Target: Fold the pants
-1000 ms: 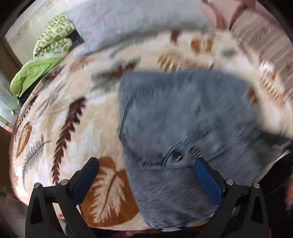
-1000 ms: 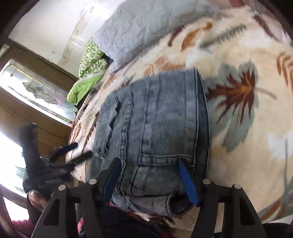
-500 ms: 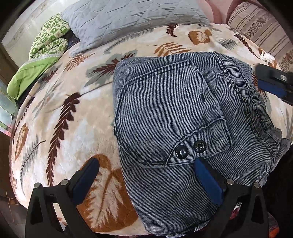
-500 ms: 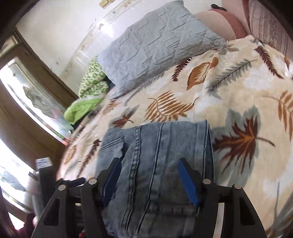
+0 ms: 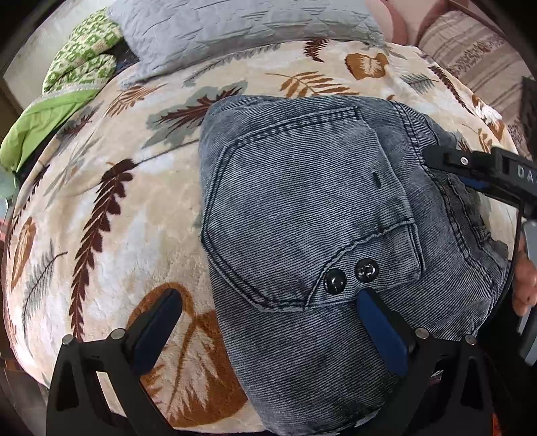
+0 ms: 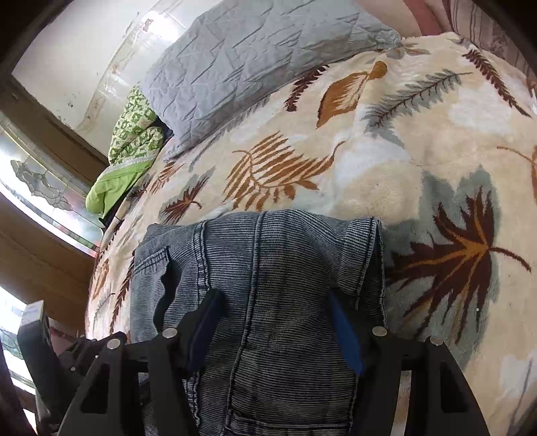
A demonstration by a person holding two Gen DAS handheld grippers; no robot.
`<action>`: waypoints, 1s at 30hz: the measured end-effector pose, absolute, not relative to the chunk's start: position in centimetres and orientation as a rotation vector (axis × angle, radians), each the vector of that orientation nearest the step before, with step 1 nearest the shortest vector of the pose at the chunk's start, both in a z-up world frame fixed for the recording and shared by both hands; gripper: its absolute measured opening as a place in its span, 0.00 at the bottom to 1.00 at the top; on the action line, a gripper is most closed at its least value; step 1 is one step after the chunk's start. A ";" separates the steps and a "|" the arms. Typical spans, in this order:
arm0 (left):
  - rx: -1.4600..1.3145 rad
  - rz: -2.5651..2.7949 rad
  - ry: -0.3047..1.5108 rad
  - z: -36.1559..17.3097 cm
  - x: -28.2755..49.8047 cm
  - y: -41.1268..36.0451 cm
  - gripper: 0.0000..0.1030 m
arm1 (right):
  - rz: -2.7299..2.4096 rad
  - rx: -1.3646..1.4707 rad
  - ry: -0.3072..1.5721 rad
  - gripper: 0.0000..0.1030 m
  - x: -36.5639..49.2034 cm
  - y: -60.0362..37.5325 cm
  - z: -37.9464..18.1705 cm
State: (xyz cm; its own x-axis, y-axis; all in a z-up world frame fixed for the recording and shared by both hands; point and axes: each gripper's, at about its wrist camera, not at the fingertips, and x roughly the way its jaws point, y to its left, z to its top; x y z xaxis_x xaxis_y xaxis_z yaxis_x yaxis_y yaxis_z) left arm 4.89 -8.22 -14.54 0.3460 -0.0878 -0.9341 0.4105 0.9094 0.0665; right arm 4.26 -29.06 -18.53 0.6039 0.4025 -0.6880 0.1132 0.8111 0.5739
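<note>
Grey-blue denim pants (image 5: pixel 302 208) lie folded into a compact stack on a leaf-patterned blanket (image 5: pixel 100 208), back pocket with two black snaps (image 5: pixel 349 275) facing up. My left gripper (image 5: pixel 268 322) is open, hovering over the stack's near edge, holding nothing. My right gripper (image 6: pixel 272 318) is open, low over the denim (image 6: pixel 268 261), its fingers either side of a seam. The right gripper also shows in the left wrist view (image 5: pixel 470 167), at the pants' right side. The left gripper shows in the right wrist view (image 6: pixel 67 362), at the lower left.
A grey quilted pillow (image 5: pixel 235 30) lies at the head of the bed. A green patterned quilt (image 5: pixel 77 60) is bundled at the far left corner. A striped cushion (image 5: pixel 476 47) sits far right. A window and wood frame (image 6: pixel 33 187) run along the left side.
The right gripper has moved forward and lower over the pants, closer to their far folded edge. The left gripper has steadied over the near edge. Both stay open.
</note>
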 end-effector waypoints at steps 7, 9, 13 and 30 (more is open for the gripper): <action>0.276 -0.255 1.128 -12.5 4.9 -6.9 1.00 | 0.032 0.277 0.779 0.44 0.3 -26.5 -14.4; 0.283 -0.247 1.128 -12.4 4.8 -6.9 1.00 | 0.018 0.194 0.766 0.37 -0.7 -25.5 -13.8; 0.335 -0.230 1.158 -14.2 4.5 -7.3 1.00 | 0.007 0.121 0.858 0.36 -1.2 -24.3 -14.9; 0.102 -0.243 1.163 -11.9 6.9 -0.7 1.00 | 0.092 0.538 0.797 0.64 -5.0 -32.6 -13.7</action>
